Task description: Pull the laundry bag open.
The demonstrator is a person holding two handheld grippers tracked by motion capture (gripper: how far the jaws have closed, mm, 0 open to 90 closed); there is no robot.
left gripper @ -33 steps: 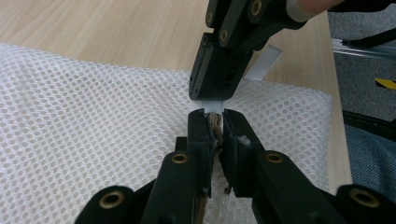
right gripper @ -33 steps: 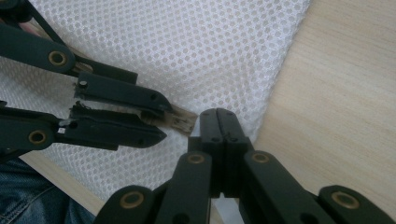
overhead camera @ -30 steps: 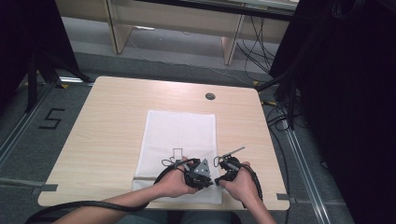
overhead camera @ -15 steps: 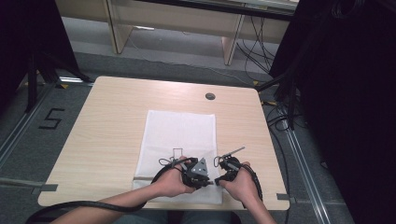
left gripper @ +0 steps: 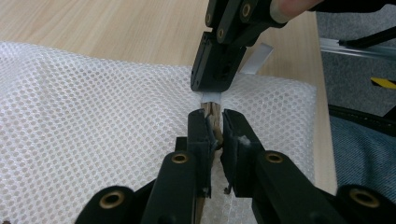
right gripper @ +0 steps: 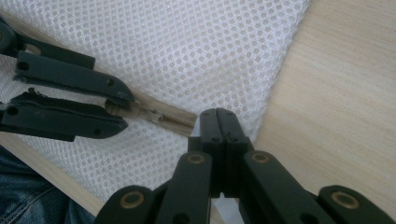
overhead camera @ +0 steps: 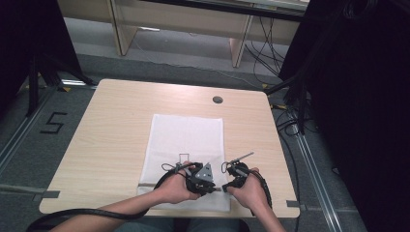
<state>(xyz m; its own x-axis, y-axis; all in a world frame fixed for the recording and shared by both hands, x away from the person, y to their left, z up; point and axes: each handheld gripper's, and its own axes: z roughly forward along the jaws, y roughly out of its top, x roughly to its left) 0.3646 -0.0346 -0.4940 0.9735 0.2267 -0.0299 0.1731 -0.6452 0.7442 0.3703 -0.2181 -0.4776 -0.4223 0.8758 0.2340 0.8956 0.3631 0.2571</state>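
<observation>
Both grippers at the zipper of a white mesh bag [overhead camera: 186, 137]

Left gripper [left gripper: 214, 122] clamps the beige zipper tape [right gripper: 161, 117] — right gripper [right gripper: 219, 122], jaws pressed together, pinches the white pull tab [left gripper: 211, 97] beside it.

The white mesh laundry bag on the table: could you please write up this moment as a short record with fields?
surface: light wooden table
item: white mesh laundry bag, lying flat, beige zipper along its near edge
left gripper: jaws clamped on the zipper tape
right gripper: jaws fully shut on a white tab at the end of the zipper
spacing: the two grippers sit close together, facing each other along the zipper
hands: left hand and right hand at the near table edge
</observation>
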